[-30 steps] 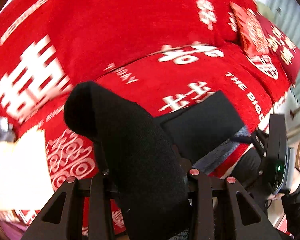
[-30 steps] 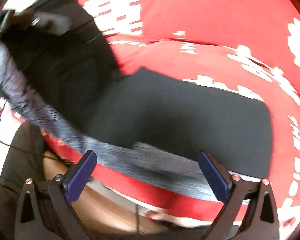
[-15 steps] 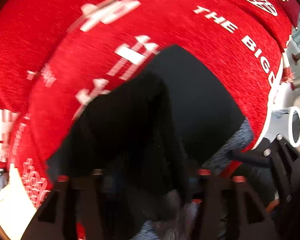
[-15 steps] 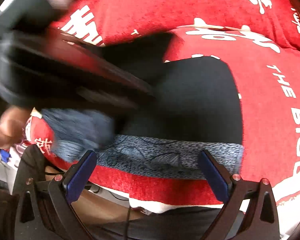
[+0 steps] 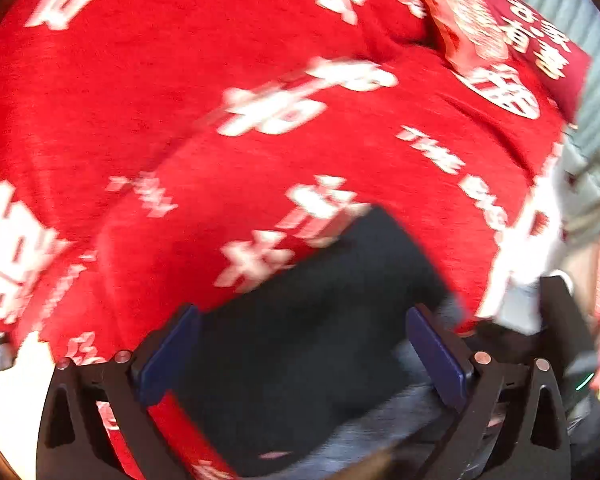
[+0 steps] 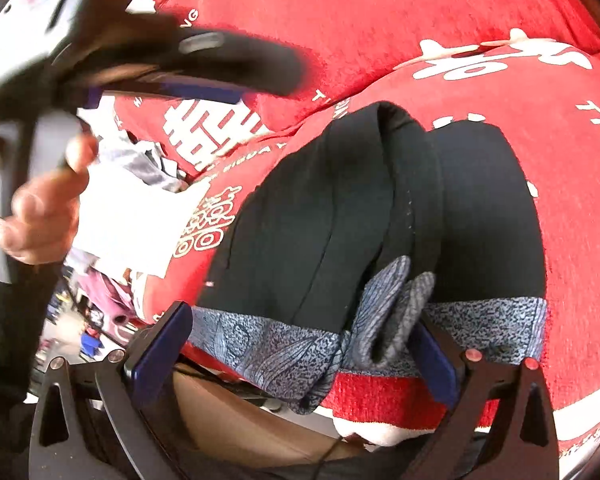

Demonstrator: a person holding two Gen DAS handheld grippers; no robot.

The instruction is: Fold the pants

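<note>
The black pants (image 6: 380,216) lie folded on the red cover, their grey patterned waistband (image 6: 284,348) along the near edge. The waistband bunches into a raised fold at its middle. My right gripper (image 6: 300,340) is open and hovers over the waistband, its jaws wide apart. In the left wrist view the pants (image 5: 324,344) lie flat below my left gripper (image 5: 300,344), which is open and empty with its blue pads wide apart. The left gripper also shows in the right wrist view (image 6: 188,80), blurred, up to the left, held by a hand.
The red cover (image 5: 180,80) with white characters spreads over a soft sofa-like surface. Red cushions (image 5: 500,32) lie at the far right. A white sheet (image 6: 132,224) lies left of the pants. The surface's near edge (image 6: 380,400) drops off below the waistband.
My left gripper carried a pant leg over the rest, let go of it and opened. It has lifted away. The pants now lie folded. My right gripper stayed open.
</note>
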